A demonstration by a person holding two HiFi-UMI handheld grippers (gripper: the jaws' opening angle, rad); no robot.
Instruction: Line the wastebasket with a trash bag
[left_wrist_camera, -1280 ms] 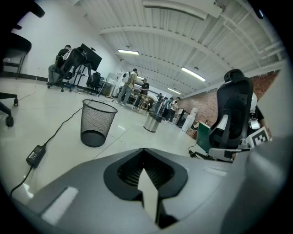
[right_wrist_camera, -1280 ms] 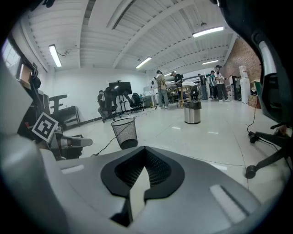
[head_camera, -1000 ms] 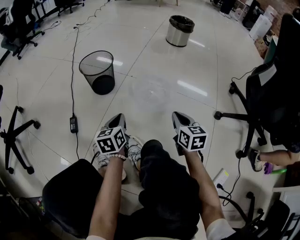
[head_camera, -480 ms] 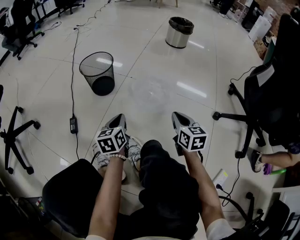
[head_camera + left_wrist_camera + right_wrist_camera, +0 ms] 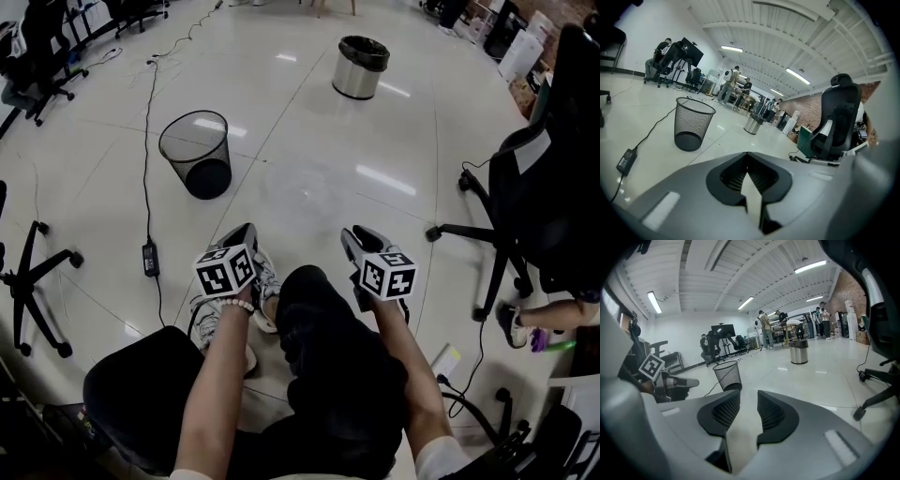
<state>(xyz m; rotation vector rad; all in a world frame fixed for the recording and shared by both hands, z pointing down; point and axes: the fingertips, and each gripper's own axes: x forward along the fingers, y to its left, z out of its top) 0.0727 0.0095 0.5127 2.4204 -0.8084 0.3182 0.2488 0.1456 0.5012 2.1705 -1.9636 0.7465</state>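
A black mesh wastebasket (image 5: 197,153) stands upright and unlined on the pale floor, ahead and to the left; both gripper views show it too (image 5: 693,124) (image 5: 729,375). A faint clear film, possibly the trash bag (image 5: 302,187), lies flat on the floor right of it. My left gripper (image 5: 246,232) is held over the person's knee, shut with nothing in it (image 5: 747,154). My right gripper (image 5: 355,236) hovers level with it, well short of the basket. Its jaws have just been opening and stand apart with nothing between them (image 5: 743,397).
A steel bin with a black liner (image 5: 361,64) stands farther off. A cable with a power adapter (image 5: 150,258) runs along the floor on the left. Office chairs (image 5: 539,187) stand at the right, and a chair base (image 5: 37,281) at the left. A power strip (image 5: 442,358) lies near the right leg.
My left gripper has shifted a little forward and right, along with the foot under it. The right gripper has stayed in place.
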